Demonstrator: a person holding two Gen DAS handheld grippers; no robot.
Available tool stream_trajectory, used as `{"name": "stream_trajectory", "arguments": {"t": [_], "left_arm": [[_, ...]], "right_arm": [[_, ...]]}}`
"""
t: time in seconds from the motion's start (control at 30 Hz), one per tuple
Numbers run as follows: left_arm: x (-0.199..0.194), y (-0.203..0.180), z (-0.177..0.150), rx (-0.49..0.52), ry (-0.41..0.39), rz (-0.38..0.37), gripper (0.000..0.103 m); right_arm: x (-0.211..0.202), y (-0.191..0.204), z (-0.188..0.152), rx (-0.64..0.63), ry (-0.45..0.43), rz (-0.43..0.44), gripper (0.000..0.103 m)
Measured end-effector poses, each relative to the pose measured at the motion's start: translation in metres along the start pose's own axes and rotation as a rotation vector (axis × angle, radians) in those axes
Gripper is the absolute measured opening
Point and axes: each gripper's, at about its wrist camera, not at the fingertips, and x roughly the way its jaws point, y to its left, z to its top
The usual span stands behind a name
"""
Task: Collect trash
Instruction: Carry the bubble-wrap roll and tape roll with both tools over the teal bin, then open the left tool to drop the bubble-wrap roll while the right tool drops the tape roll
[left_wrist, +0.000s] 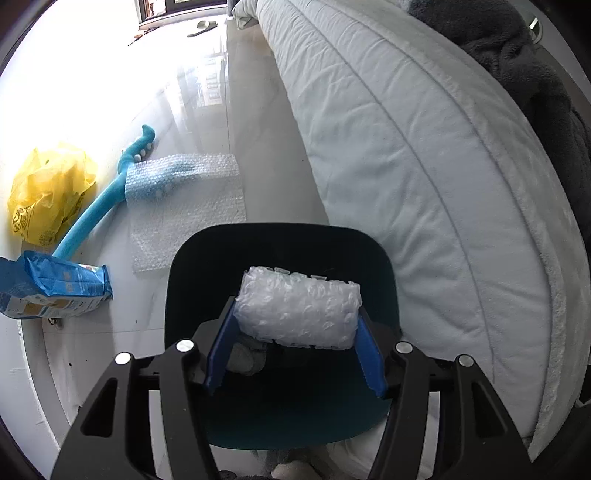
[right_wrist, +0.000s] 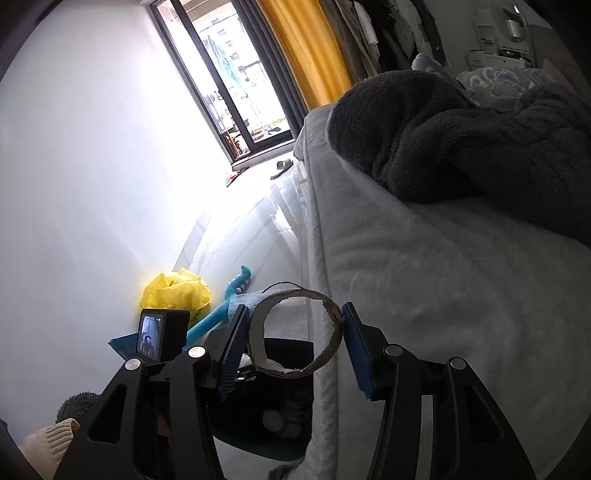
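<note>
The bed (left_wrist: 424, 155) takes up the whole right side of my left view, its white padded edge running down toward me, with a dark fleece blanket (right_wrist: 461, 140) heaped on top. Tucked against its side on the pale floor (left_wrist: 258, 147) stands the dark bin (left_wrist: 280, 417), mouth up. I judge it sits there so both hands can reach it without stepping away from the litter.

More rubbish waits along the wall: a flat sheet of bubble wrap (left_wrist: 192, 214) lying over a blue toy guitar (left_wrist: 99, 206), a crumpled yellow plastic bag (left_wrist: 48, 192), and a blue snack packet (left_wrist: 55, 288).

My left gripper (left_wrist: 297, 314) points steeply down over the bin mouth, clamped on a bubble wrap roll (left_wrist: 299, 306), a tight, cloudy-white bundle held crosswise, one end against each blue pad. That looks like a drop position.

My right gripper (right_wrist: 295, 332) hangs over the bin's far side near the bed. It grips a cardboard ring (right_wrist: 295, 328), brown outside, torn white inside, seen end-on; both pads meet its rim, and it appears barely squeezed, probably so it doesn't buckle.
</note>
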Motion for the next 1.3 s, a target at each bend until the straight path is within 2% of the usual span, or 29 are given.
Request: {"name": "stream_trajectory", "arguments": {"t": [0.13,0.3,0.43,0.53,0.83,0.97,1.2,1.3], "left_arm": [[0.015,0.018,-0.006,-0.026,0.081,0.011,0.062],[0.026,0.034,-0.013,-0.036,0.152,-0.011,0.064],[0.028,0.041,-0.017,-0.03,0.18,-0.02,0.074],[0.019,0.048,-0.016,-0.029,0.152,-0.031,0.08],[-0.01,0.078,-0.01,-0.069,0.057,-0.029,0.085],[-0.023,0.09,-0.009,-0.064,0.0,-0.017,0.086],[-0.04,0.107,-0.009,-0.06,-0.052,0.007,0.087],[-0.052,0.11,-0.01,-0.044,-0.103,0.001,0.087]], "right_arm": [[0.024,0.014,-0.001,-0.028,0.043,0.018,0.052],[0.054,0.031,-0.008,-0.067,0.097,0.029,0.052],[0.078,0.039,-0.014,-0.095,0.146,0.015,0.052],[0.092,0.043,-0.02,-0.115,0.183,0.009,0.052],[0.13,0.046,-0.042,-0.111,0.291,0.024,0.052],[0.145,0.049,-0.05,-0.114,0.333,0.021,0.052],[0.168,0.055,-0.065,-0.119,0.404,0.012,0.052],[0.177,0.057,-0.072,-0.134,0.436,-0.001,0.052]]}}
